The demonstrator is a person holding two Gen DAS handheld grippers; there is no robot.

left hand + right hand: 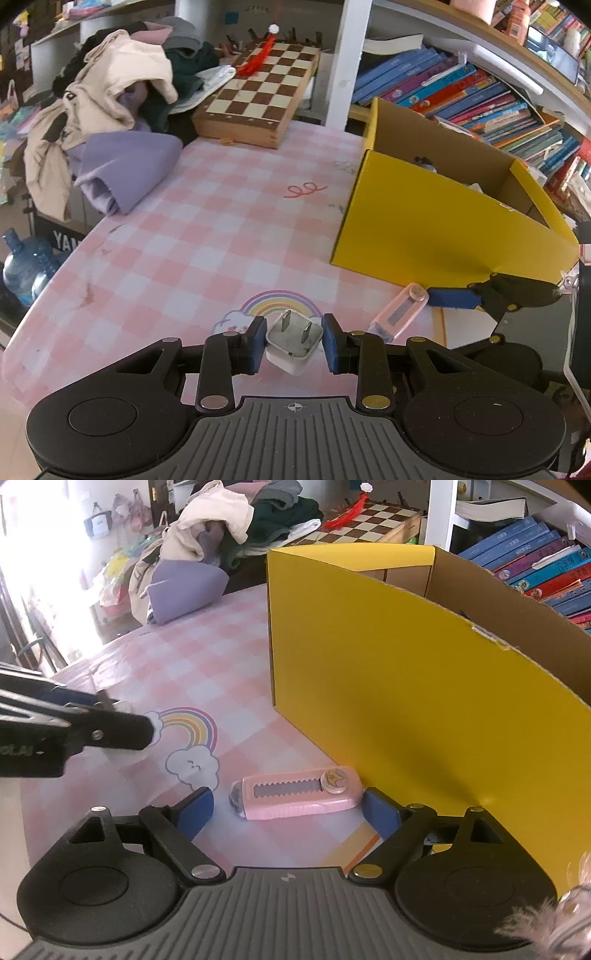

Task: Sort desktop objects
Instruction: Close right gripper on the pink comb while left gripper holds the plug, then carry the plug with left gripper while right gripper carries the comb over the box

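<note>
Pink desk (207,236): yellow box (424,229) (contents unclear) beside cutter (295,794).

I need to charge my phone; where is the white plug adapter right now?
In the left wrist view the white plug adapter sits prongs-up between the left gripper fingers, on the pink checked table beside the rainbow print.

Likely a child's bedroom: bookshelf (480,96), clothes heap (122,85), chessboard (258,96), rainbow-print desk (207,229).

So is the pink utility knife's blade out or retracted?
Cannot tell for sure. The pink utility knife lies flat between the open right gripper fingers; no blade visibly sticks past its dark tip.
</note>
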